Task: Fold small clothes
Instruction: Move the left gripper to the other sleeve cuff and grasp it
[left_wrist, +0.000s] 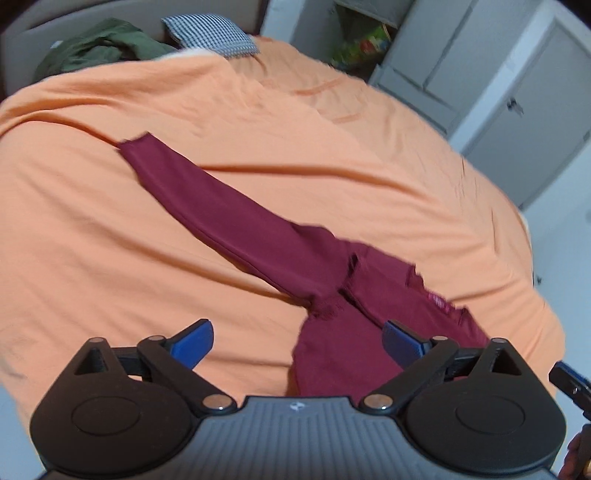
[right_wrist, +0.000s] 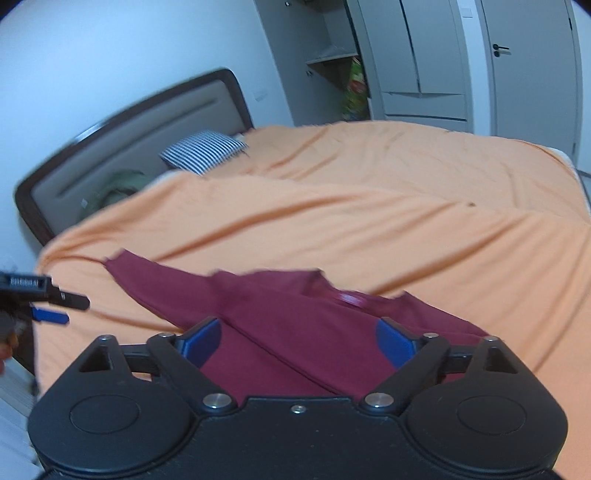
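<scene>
The bed (right_wrist: 406, 206) is covered by a wrinkled orange sheet (left_wrist: 110, 229) with long creases across it. A dark red shirt (left_wrist: 332, 295) lies on the sheet near the close edge, one long sleeve (left_wrist: 207, 195) stretched out flat and away from the body of the garment. At the head of the bed, against the padded headboard (right_wrist: 122, 144), rest a black-and-white checked pillow (right_wrist: 203, 151) and, beside it, a crumpled green garment (left_wrist: 99, 48).
</scene>
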